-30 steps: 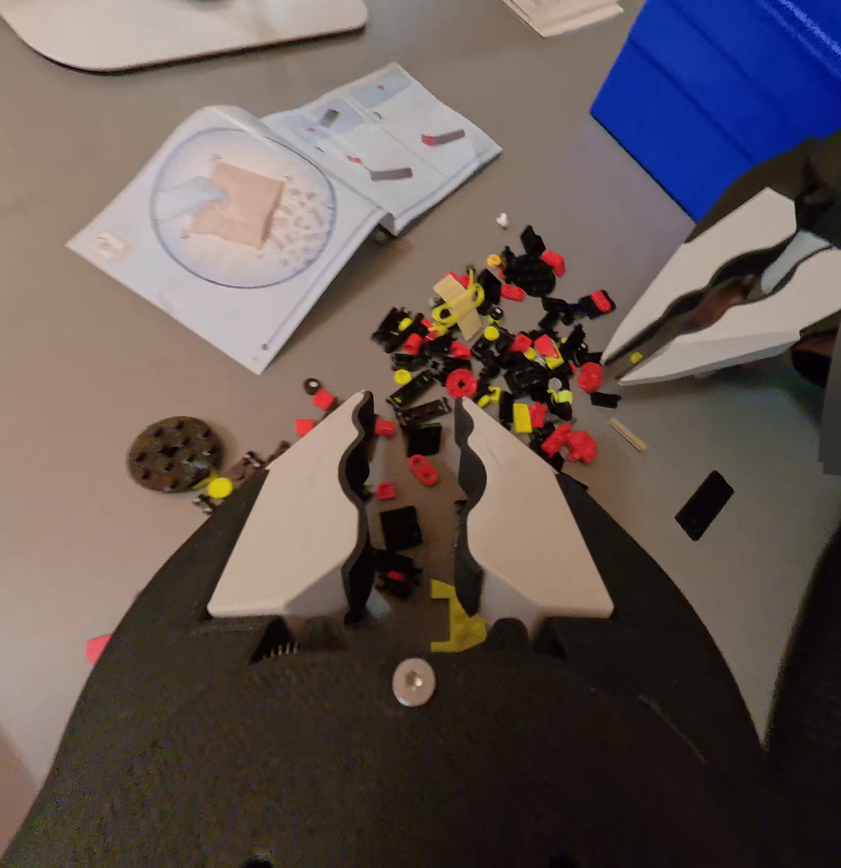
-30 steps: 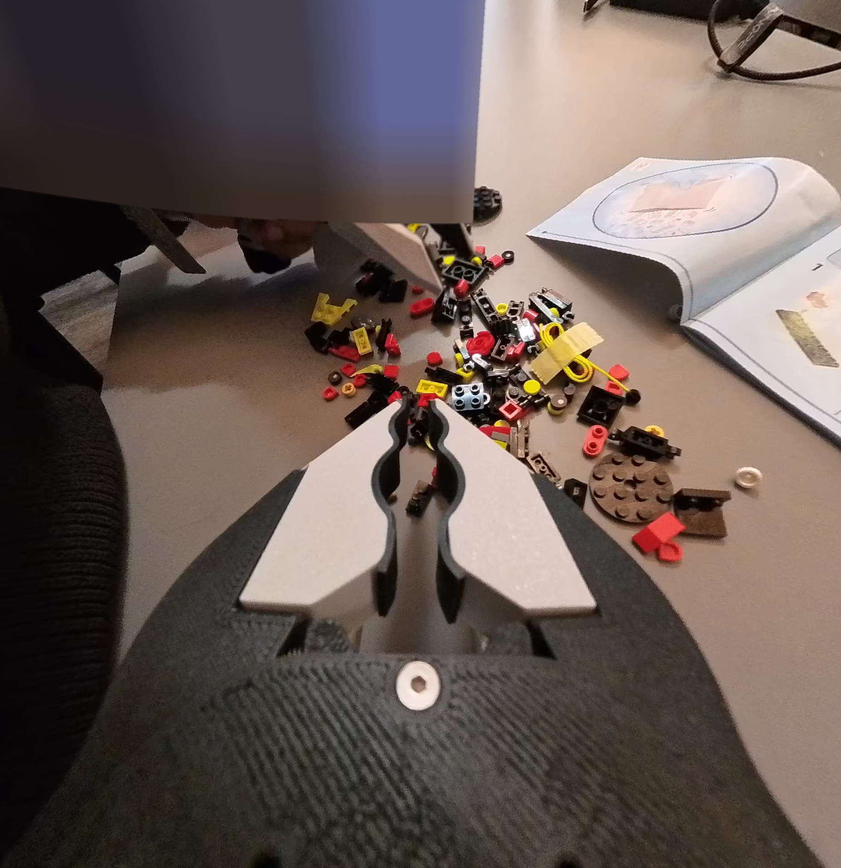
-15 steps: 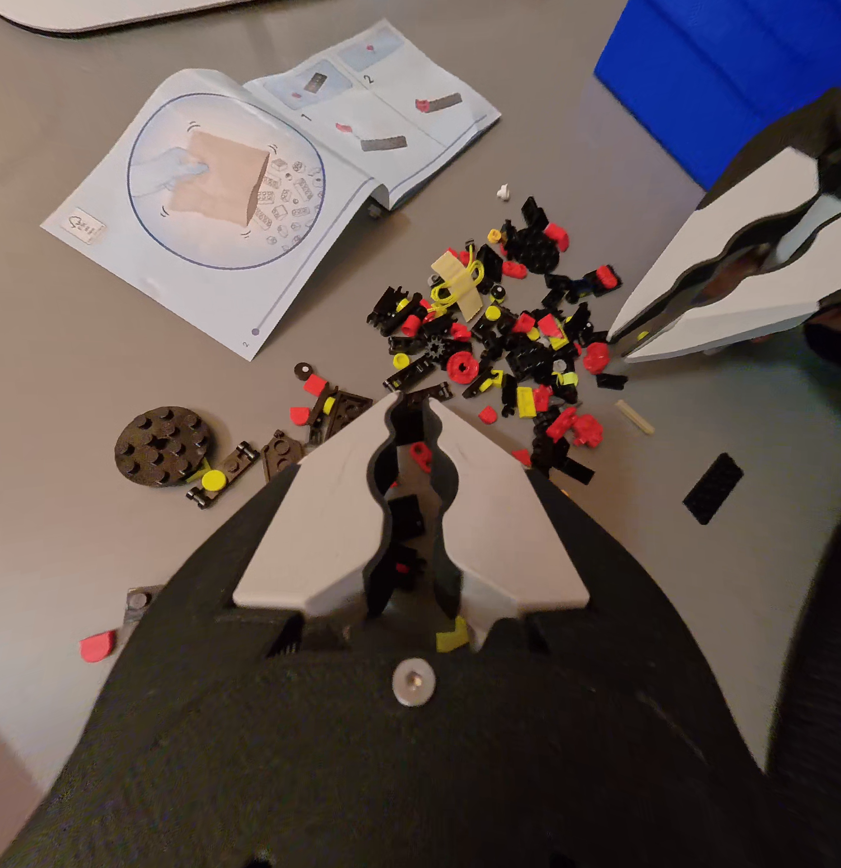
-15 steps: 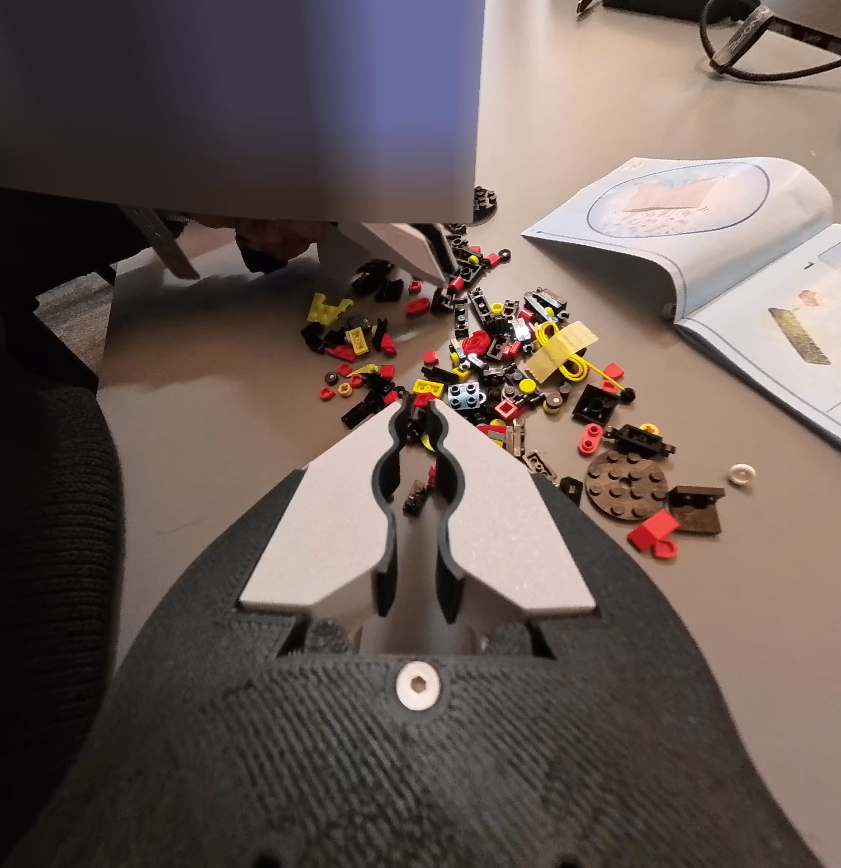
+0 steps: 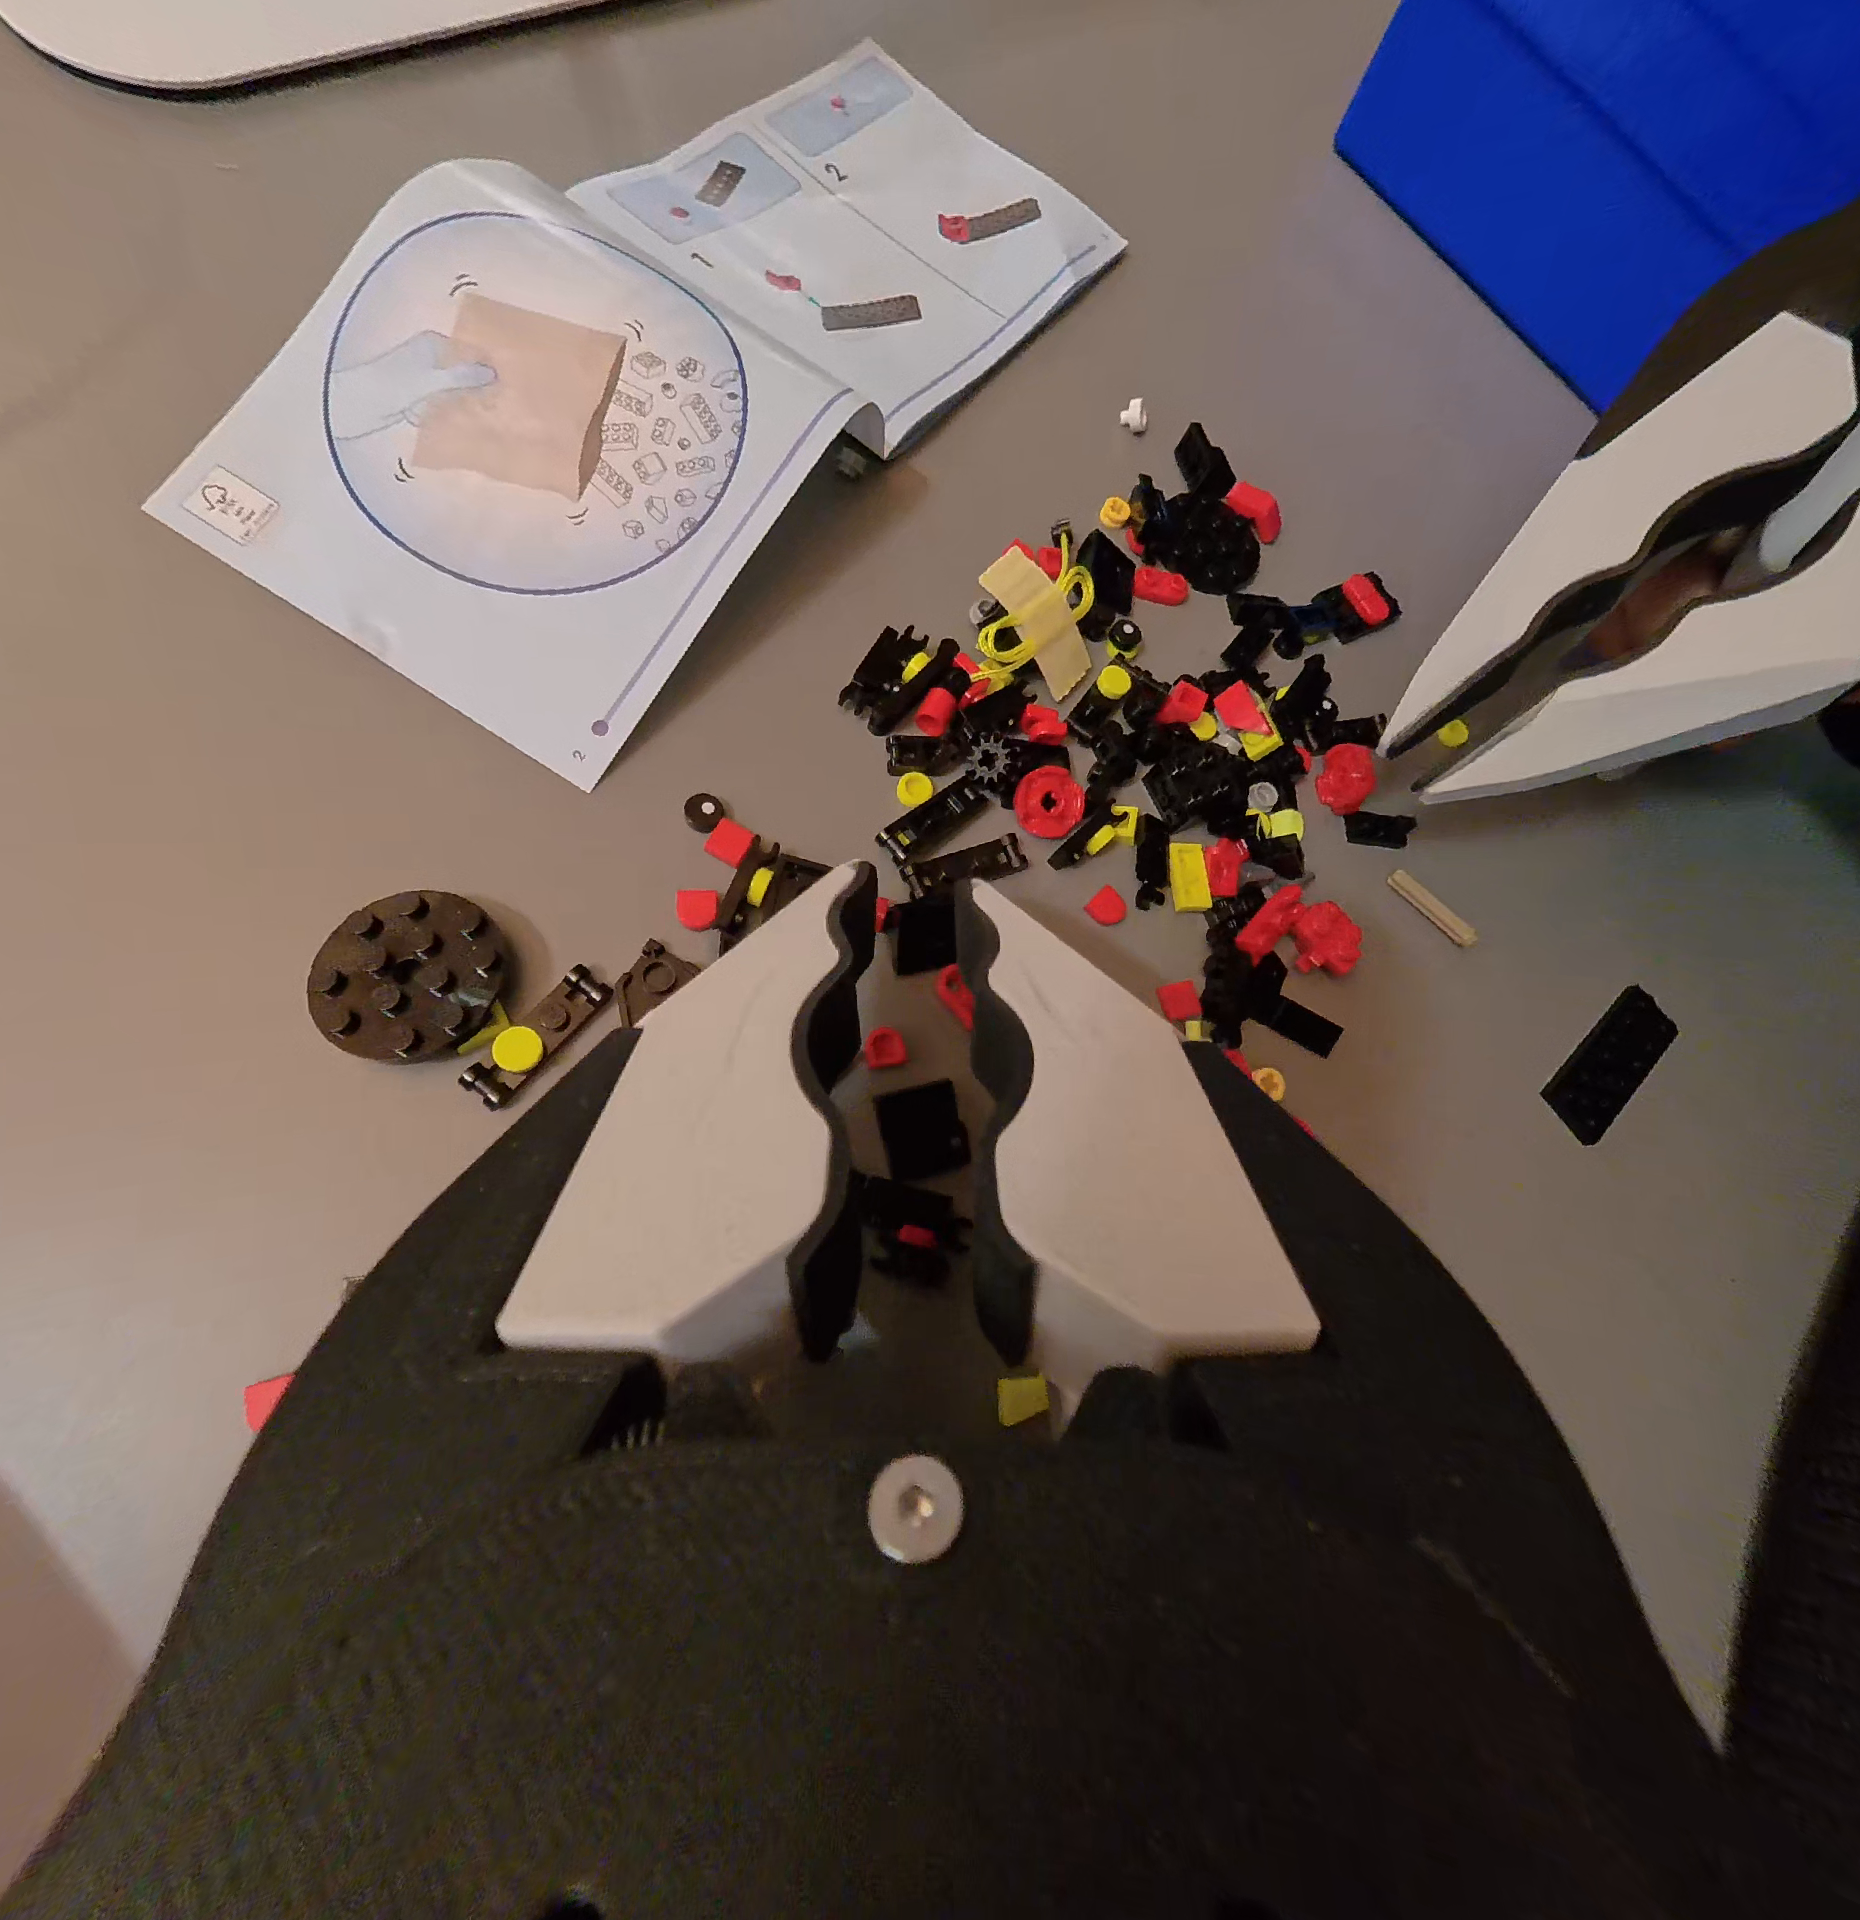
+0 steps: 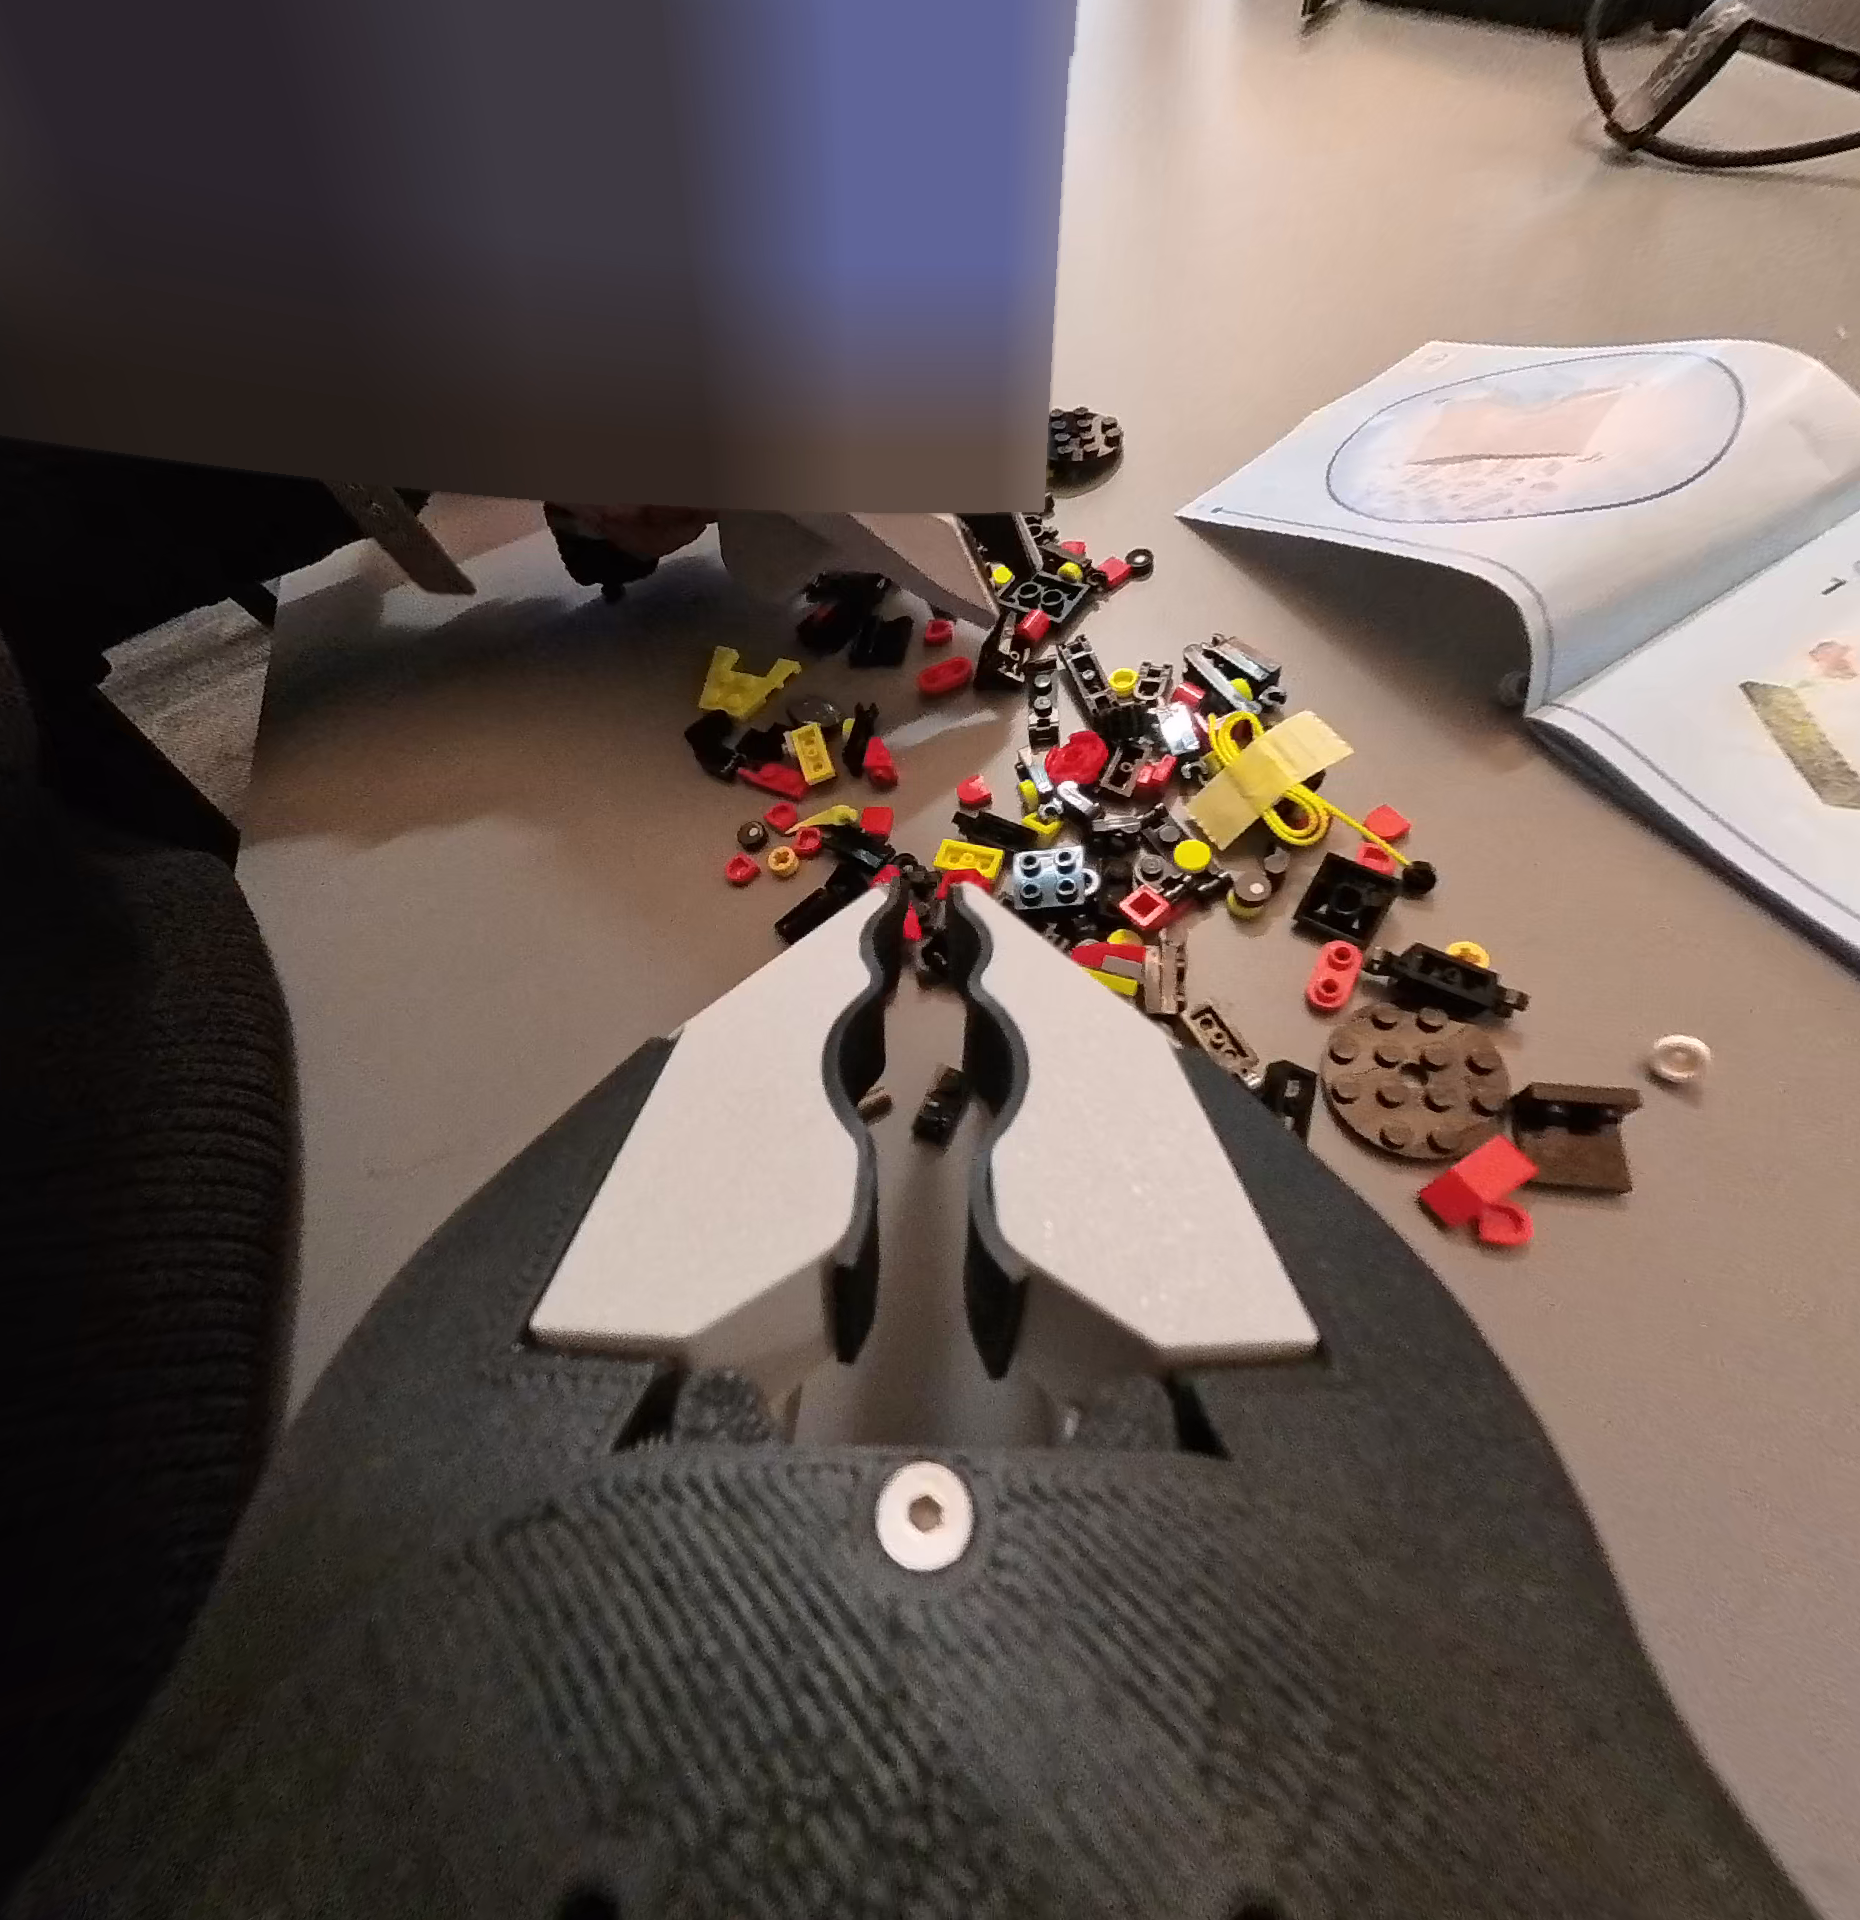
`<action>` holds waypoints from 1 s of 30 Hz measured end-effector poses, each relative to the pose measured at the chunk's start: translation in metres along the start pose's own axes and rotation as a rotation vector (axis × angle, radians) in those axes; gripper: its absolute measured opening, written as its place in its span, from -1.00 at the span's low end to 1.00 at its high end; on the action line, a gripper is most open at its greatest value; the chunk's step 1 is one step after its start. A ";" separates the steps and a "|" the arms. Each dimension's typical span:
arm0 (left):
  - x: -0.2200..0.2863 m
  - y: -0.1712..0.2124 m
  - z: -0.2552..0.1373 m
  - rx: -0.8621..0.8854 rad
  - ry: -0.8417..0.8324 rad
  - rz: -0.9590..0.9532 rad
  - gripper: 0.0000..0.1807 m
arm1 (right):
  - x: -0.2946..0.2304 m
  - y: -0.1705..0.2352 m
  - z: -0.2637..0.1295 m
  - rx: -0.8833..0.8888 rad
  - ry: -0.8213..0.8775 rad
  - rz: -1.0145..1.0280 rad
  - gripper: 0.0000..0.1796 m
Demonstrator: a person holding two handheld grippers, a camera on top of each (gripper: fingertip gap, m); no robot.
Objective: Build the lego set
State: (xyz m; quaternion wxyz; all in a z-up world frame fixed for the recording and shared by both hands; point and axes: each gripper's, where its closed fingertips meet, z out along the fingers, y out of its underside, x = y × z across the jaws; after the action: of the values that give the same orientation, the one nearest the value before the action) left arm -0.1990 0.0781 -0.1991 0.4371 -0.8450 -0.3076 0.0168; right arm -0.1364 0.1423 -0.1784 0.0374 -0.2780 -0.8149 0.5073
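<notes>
a grey table [image 5: 178, 790] carries a scattered pile of lego pieces [image 5: 1144, 748], an open instruction booklet [image 5: 552, 416], a round black plate [image 5: 412, 977], a black flat brick [image 5: 1610, 1062] and a blue box [image 5: 1612, 145].

Both grippers same build: left gripper [image 5: 913, 896] and right gripper [image 6: 924, 896] w/ two pale grey wedge fingers, wavy black inner pads. Black textured 3D-printed body, one silver screw at centre. Dark knit sleeve at frame edge.
</notes>
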 end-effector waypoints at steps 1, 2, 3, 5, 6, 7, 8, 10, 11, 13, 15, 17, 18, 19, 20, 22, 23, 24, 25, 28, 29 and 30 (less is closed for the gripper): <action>0.001 0.000 0.000 0.001 0.001 0.006 -0.87 | 0.000 0.001 0.000 -0.003 -0.001 -0.001 -0.94; 0.001 0.000 0.000 0.002 0.002 0.009 -0.87 | -0.001 0.001 0.001 -0.005 -0.002 -0.001 -0.94; 0.001 0.000 0.000 0.003 0.003 0.010 -0.87 | -0.001 0.001 0.001 -0.007 -0.002 -0.001 -0.94; 0.001 0.000 0.000 0.005 0.003 0.012 -0.87 | -0.001 0.001 0.001 -0.008 -0.003 -0.002 -0.94; 0.000 0.000 0.000 0.006 0.000 0.014 -0.87 | -0.001 0.001 0.001 -0.007 -0.003 -0.002 -0.94; 0.000 0.000 0.000 0.008 -0.005 0.019 -0.87 | -0.001 0.001 0.001 -0.006 -0.003 -0.002 -0.94; -0.002 0.000 0.000 0.011 -0.012 0.026 -0.87 | -0.001 0.001 0.001 -0.005 -0.003 -0.002 -0.94; -0.006 0.000 0.000 0.015 -0.035 0.041 -0.87 | -0.002 0.000 0.001 -0.002 -0.005 0.000 -0.94; -0.008 0.000 0.000 0.014 -0.043 0.045 -0.86 | -0.002 0.000 0.001 -0.001 -0.007 0.001 -0.94; -0.011 0.000 -0.001 0.018 -0.053 0.041 -0.86 | -0.003 0.000 0.001 0.000 -0.012 0.003 -0.94; -0.013 -0.002 -0.002 0.033 -0.060 0.029 -0.86 | -0.003 0.001 0.001 -0.003 -0.015 0.003 -0.94; -0.015 -0.006 -0.004 0.053 -0.063 0.011 -0.86 | -0.002 0.002 0.002 -0.012 -0.007 0.002 -0.95; -0.015 -0.007 -0.005 0.062 -0.059 0.002 -0.86 | 0.000 0.004 0.002 -0.022 0.006 0.004 -0.96; -0.015 -0.008 -0.005 0.067 -0.054 -0.006 -0.87 | 0.003 0.006 0.002 -0.035 0.020 0.009 -0.97; -0.014 -0.008 -0.005 0.071 -0.047 -0.011 -0.87 | 0.006 0.009 0.002 -0.047 0.029 0.017 -0.98; -0.011 -0.008 -0.004 0.071 -0.034 -0.007 -0.86 | 0.007 0.012 0.002 -0.059 0.029 0.028 -0.97; -0.009 -0.008 -0.003 0.067 -0.032 0.000 -0.86 | 0.006 0.012 0.002 -0.058 0.022 0.024 -0.96; -0.008 -0.007 -0.002 0.062 -0.034 0.010 -0.87 | 0.004 0.011 0.003 -0.058 0.017 0.011 -0.95; -0.007 -0.006 -0.001 0.057 -0.035 0.019 -0.87 | 0.002 0.011 0.004 -0.063 0.013 -0.010 -0.94; -0.007 -0.004 0.000 0.045 -0.040 0.037 -0.87 | -0.007 0.018 0.009 -0.117 0.006 -0.098 -0.92; -0.007 -0.003 0.000 0.044 -0.039 0.035 -0.87 | -0.010 0.021 0.012 -0.139 0.003 -0.128 -0.92; -0.007 -0.004 0.001 0.045 -0.036 0.032 -0.87 | -0.012 0.024 0.014 -0.160 0.001 -0.154 -0.91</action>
State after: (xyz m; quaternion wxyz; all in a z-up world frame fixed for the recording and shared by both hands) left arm -0.2064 0.0764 -0.1984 0.4499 -0.8393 -0.3015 0.0460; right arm -0.1205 0.1334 -0.2029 0.0545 -0.2171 -0.8716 0.4361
